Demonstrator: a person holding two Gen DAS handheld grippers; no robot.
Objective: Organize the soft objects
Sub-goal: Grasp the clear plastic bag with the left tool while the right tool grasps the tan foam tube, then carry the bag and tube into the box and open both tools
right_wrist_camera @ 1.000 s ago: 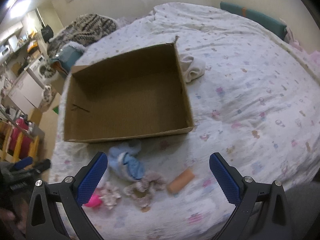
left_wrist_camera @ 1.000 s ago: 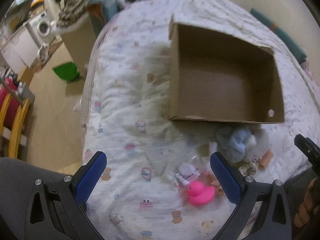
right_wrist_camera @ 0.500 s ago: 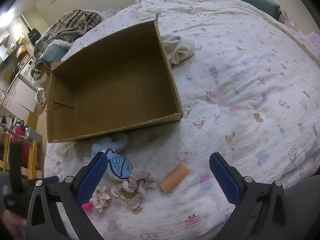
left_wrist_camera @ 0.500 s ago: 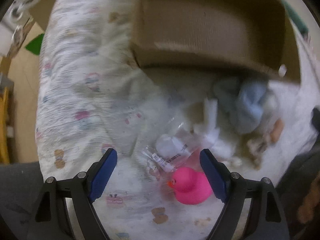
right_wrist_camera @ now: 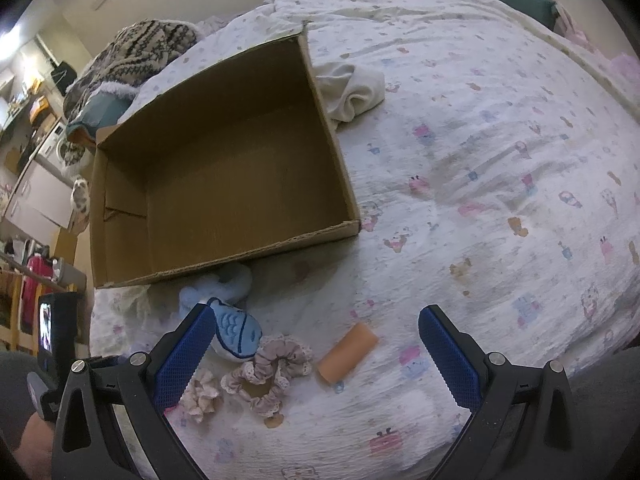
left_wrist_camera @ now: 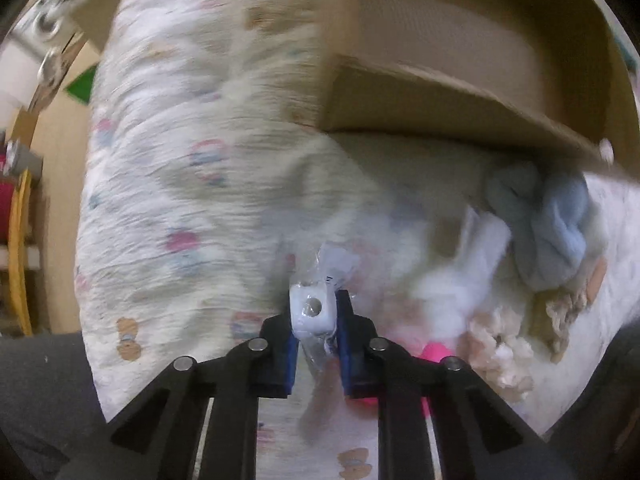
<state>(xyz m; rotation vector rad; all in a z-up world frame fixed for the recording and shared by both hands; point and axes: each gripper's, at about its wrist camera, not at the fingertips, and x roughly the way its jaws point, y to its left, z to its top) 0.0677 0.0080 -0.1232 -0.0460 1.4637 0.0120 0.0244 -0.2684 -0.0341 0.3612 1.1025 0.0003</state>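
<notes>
Two grippers: one pinching, one spread.
Left gripper (left_wrist_camera: 314, 336): blue pads clamp a small white packet in clear plastic (left_wrist_camera: 313, 312), lifted near the brown cardboard box (left_wrist_camera: 440, 112).
Right gripper (right_wrist_camera: 316, 344): jaws wide apart, hovering over the mauve fabric scrunchie (right_wrist_camera: 268, 372) below that box (right_wrist_camera: 224, 160).

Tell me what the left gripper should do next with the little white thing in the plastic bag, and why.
Probably lift it and carry it over the cardboard box. The left gripper is shut on the bagged white item, and in the right wrist view the box looks bare inside, while the blue fish plush and scrunchie lie outside it on the bed.
</notes>
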